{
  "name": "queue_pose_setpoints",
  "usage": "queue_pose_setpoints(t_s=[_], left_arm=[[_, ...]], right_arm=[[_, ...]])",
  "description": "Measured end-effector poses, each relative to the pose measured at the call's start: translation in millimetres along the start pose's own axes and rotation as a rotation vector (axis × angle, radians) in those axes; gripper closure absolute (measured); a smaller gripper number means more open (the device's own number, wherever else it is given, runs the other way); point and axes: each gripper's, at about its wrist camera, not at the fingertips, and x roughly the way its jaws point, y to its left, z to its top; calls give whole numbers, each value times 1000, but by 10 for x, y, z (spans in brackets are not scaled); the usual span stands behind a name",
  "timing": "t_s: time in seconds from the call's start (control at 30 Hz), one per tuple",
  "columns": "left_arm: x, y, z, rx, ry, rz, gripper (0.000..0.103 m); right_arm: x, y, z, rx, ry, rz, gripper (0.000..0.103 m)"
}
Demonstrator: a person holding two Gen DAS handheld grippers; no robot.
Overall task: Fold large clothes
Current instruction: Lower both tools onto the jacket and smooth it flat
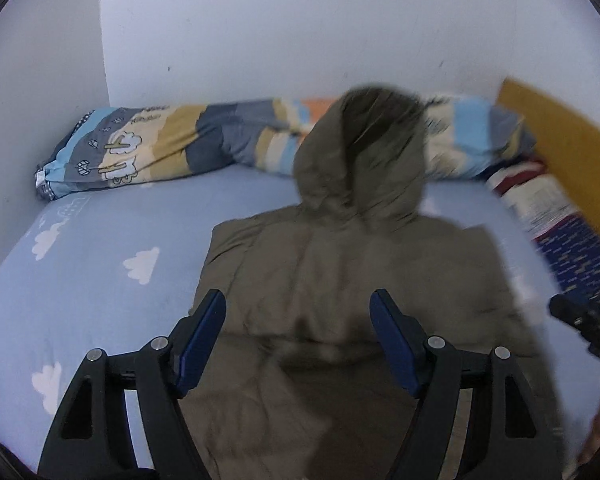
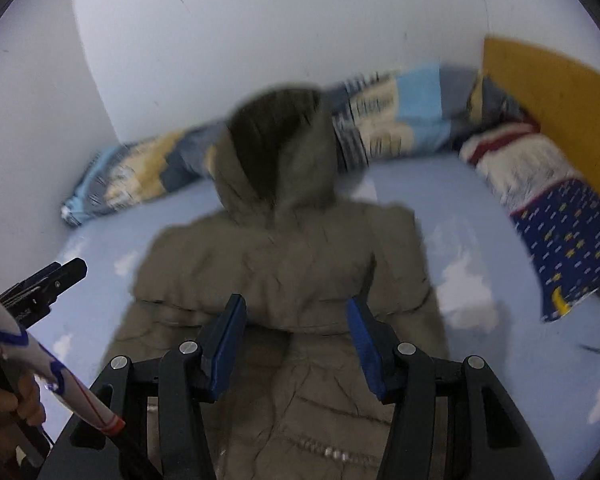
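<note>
Hooded coat (image 1: 340, 280) is laid flat on the bed (image 1: 100, 280), hood toward the wall, so folding can begin. Left gripper (image 1: 298, 340) and right gripper (image 2: 296, 340) are held above it, fingers parted, nothing grasped.

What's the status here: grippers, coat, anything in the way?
Left gripper and right gripper both open, empty, above the coat. Coat flat on the bed sheet, sleeves folded in, hood against the rolled quilt. Nothing in the way.
</note>
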Motion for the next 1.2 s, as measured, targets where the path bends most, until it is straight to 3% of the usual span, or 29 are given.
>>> queue_pose_setpoints(t_s=[0.13,0.3,0.37,0.47,0.57,0.83,0.97,1.2], left_arm=[[685,28,-62,1,72,46,29],[1244,92,-255,-4,173,117,29],[1393,116,-330,-25,212,97,29],[1454,66,-386,-10,211,120,29],[1254,28,-357,-2,183,125,29],[219,-156,-618,27,68,87,29],[-367,-282,-963,74,7,93,29],[-1059,-239,-1596,97,-34,110,29]], right_arm=[[726,-72,105,-27,71,-64,46],[1380,-153,104,-21,158,-108,46],[1616,-196,50,-23,202,-135,46],[1880,-268,-51,-15,264,-124,44],[1946,-325,-59,-4,285,-138,38],[939,-161,-270,-5,174,-49,38],[363,2,-685,-32,150,-3,38],[-226,210,-1337,-63,119,3,38]])
